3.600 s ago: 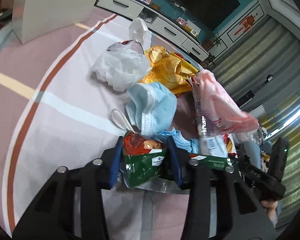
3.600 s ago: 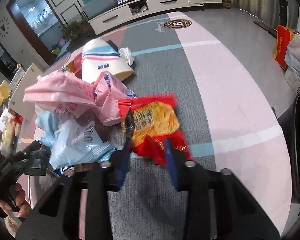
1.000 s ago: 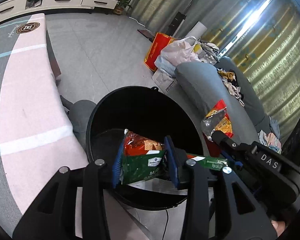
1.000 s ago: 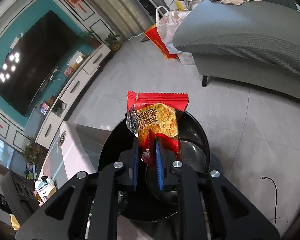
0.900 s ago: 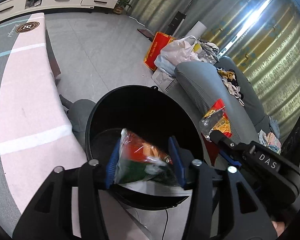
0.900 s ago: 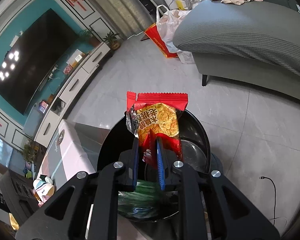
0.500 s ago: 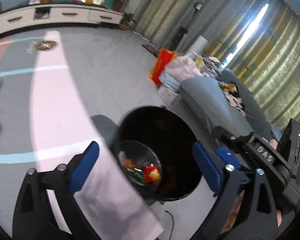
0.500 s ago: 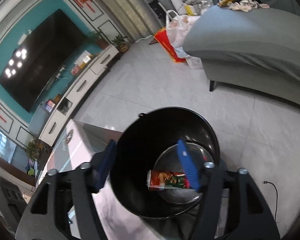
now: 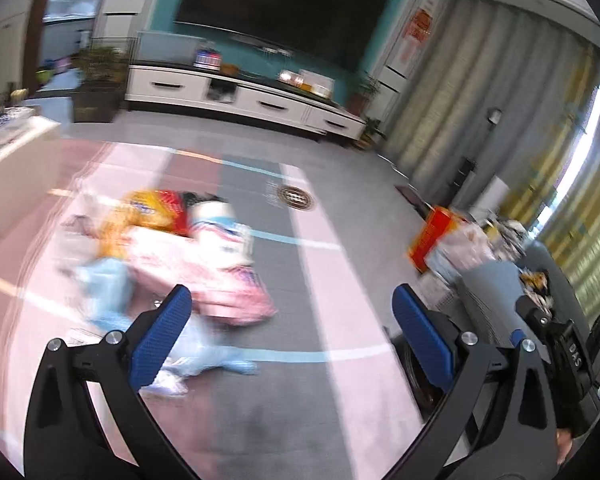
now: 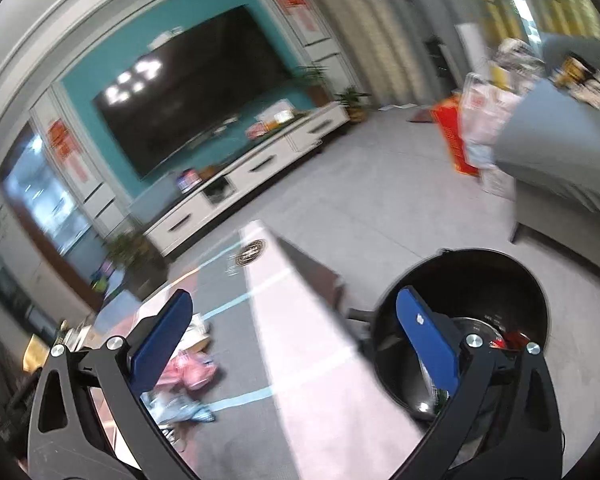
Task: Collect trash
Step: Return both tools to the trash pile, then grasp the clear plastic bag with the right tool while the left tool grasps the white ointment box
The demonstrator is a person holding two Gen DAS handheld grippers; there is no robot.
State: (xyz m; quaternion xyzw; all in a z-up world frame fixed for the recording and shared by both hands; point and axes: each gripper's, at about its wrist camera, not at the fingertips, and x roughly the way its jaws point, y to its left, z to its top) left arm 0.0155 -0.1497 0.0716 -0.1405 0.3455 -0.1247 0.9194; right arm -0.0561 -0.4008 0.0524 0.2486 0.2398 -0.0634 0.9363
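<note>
A blurred heap of trash lies on the striped pink and grey tabletop [image 9: 324, 380]: a pink plastic bag [image 9: 204, 272], an orange snack bag [image 9: 152, 208], a pale blue mask [image 9: 108, 288] and a white paper cup [image 9: 220, 224]. My left gripper [image 9: 290, 296] points toward the heap from above; its jaws are opening wide and hold nothing. My right gripper [image 10: 294, 296] is likewise opening with nothing between its fingers. Just behind its right finger stands the black bin [image 10: 480, 280], with a red wrapper [image 10: 514, 338] inside. The pink plastic bag [image 10: 188, 372] shows at lower left.
A white TV cabinet [image 9: 240, 100] runs along the far wall under a dark screen [image 10: 196, 100]. A grey sofa [image 10: 560, 152] and a red bag [image 10: 454, 136] stand at the right. The other gripper's body [image 9: 560, 344] sits at the left view's right edge.
Both grippers let their snack wrappers fall into the bin and opened wide. Both then rose and swung away from the bin toward the heap on the table.
</note>
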